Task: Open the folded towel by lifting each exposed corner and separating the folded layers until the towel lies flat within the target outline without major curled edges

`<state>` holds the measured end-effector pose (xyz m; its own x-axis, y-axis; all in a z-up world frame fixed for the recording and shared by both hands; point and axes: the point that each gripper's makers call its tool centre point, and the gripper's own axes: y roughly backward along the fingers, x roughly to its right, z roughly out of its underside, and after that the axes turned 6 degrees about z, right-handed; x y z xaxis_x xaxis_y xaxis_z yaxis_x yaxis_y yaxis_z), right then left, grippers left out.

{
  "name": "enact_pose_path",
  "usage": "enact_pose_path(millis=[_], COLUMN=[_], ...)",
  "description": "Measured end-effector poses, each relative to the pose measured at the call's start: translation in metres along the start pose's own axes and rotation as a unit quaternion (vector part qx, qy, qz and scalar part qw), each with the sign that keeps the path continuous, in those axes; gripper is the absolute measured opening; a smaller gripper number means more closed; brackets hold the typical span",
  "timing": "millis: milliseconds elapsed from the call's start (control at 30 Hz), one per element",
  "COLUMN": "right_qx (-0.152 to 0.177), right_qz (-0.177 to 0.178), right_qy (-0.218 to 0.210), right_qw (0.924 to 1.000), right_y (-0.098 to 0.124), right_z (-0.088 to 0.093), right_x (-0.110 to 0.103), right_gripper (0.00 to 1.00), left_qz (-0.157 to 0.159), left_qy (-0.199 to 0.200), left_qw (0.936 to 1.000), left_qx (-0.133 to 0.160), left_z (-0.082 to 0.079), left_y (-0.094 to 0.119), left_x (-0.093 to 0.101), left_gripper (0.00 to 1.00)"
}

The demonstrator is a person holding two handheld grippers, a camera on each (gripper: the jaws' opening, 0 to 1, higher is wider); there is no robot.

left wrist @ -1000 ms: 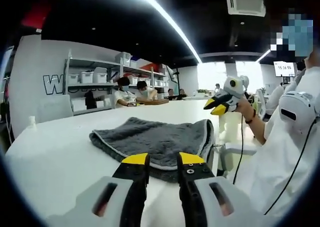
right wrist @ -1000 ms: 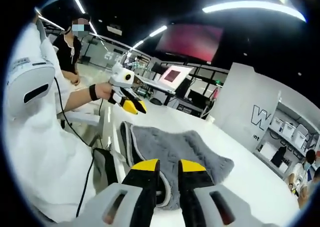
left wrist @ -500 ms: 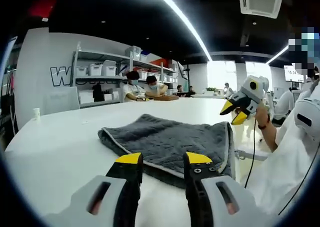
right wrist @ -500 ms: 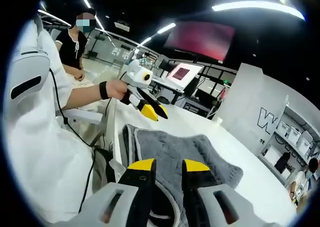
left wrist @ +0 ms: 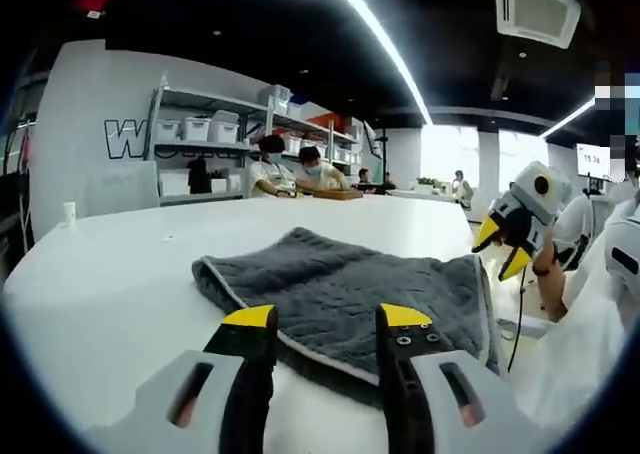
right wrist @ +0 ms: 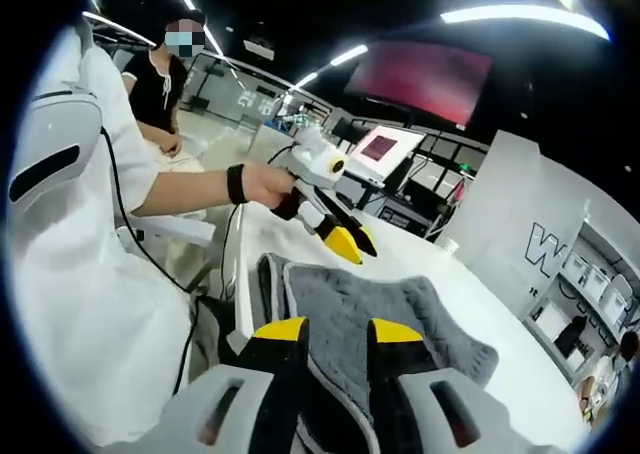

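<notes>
White table (left wrist: 110, 274) – folded grey towel (left wrist: 350, 289), both grippers' fingers parted, hovering.

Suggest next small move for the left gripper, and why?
Probably ease the left gripper forward and down onto the near edge of the towel. Its jaws stand open just short of that light-trimmed edge, the grey towel lies folded on the white table, and the right gripper hangs above the far side, gripping nothing.
</notes>
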<state>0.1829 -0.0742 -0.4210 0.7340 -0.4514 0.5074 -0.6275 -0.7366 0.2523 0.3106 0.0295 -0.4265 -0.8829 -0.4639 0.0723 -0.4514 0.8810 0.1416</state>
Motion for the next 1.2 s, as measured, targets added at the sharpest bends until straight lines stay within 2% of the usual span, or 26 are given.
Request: enact_pose_path(millis=[200,500,1200], right_qx=[-0.006,-0.01,-0.035], right_qz=[-0.014,-0.03,-0.031], right_qy=[0.009,0.02,0.036], right_qw=[0.9998,0.9993,0.9983], right_y=[-0.009,-0.02,-0.035], right_z=[0.0,-0.001,0.011], right_x=[-0.011,-0.021,-0.025], right_gripper=[0.2,0.21,0.2], left_qz=[0.0,-0.021,-0.034], left_qy=[0.011,0.035,0.057], left_qw=[0.9999,0.9992,0.9977], left_qx=[0.0,-0.005,-0.014], left_z=[0.002,0.009,0.017], left_y=[-0.009,-0.017,-0.029], left_x=[0.003,-0.006,-0.016], left_gripper=[0.38,0.42,0.45])
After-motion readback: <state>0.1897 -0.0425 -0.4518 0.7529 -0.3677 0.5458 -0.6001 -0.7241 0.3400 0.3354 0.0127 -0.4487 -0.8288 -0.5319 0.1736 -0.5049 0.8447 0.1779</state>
